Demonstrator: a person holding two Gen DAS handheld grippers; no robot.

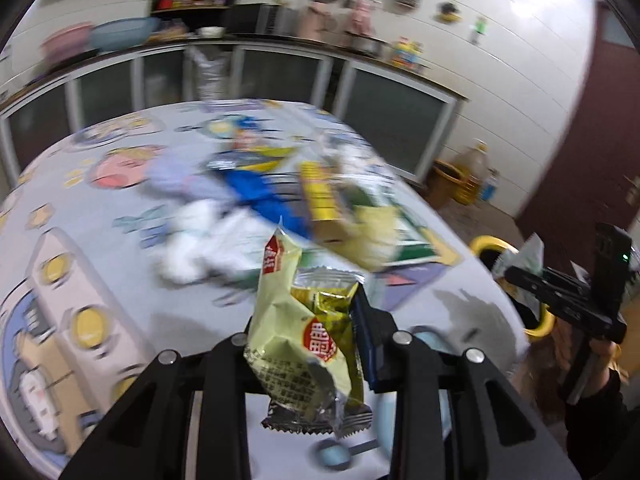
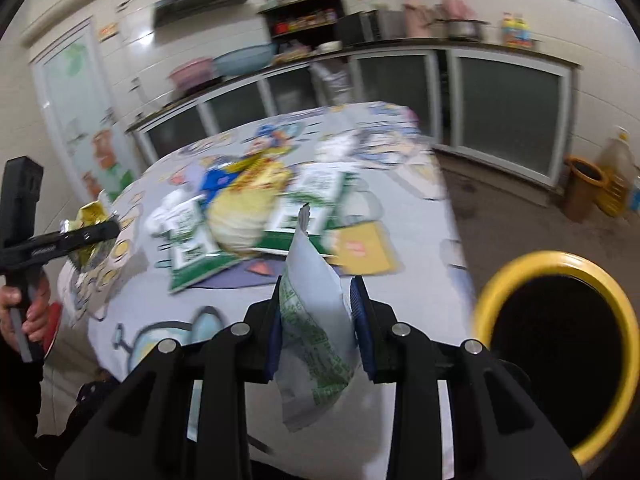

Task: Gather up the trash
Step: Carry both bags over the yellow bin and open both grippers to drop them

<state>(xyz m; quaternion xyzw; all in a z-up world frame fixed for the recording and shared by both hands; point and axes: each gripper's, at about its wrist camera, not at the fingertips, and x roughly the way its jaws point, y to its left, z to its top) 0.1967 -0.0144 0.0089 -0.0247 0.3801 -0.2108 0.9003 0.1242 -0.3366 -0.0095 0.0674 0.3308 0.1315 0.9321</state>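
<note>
A: Left wrist view: a yellow-green snack wrapper is seen clamped between the jaws of the left gripper, lifted above the near edge of the table.

B: And in the right wrist view a white wrapper with green print is pinched by the right gripper, narrowed onto it, just beside the yellow-rimmed bin. Neither piece has been dropped in yet, as far as can be judged.

A: Much appears to be left. A heap of litter lies in the middle of the table: a blue packet, a yellow box, crumpled white paper, green-and-white packaging. It is blurred, so a count cannot be given.

B: So the task is judged to be at an early or middle stage: two pieces in hand, the pile untouched.

A: What is shown by one view only?

B: The bin's dark opening is laid open only in the right wrist view; whether anything lies inside cannot be told. In the left wrist view only a strip of its rim is caught past the table edge.

A: The left wrist view alone shows the printed face of the snack wrapper; from the right it is seen as only a gold scrap.
</note>
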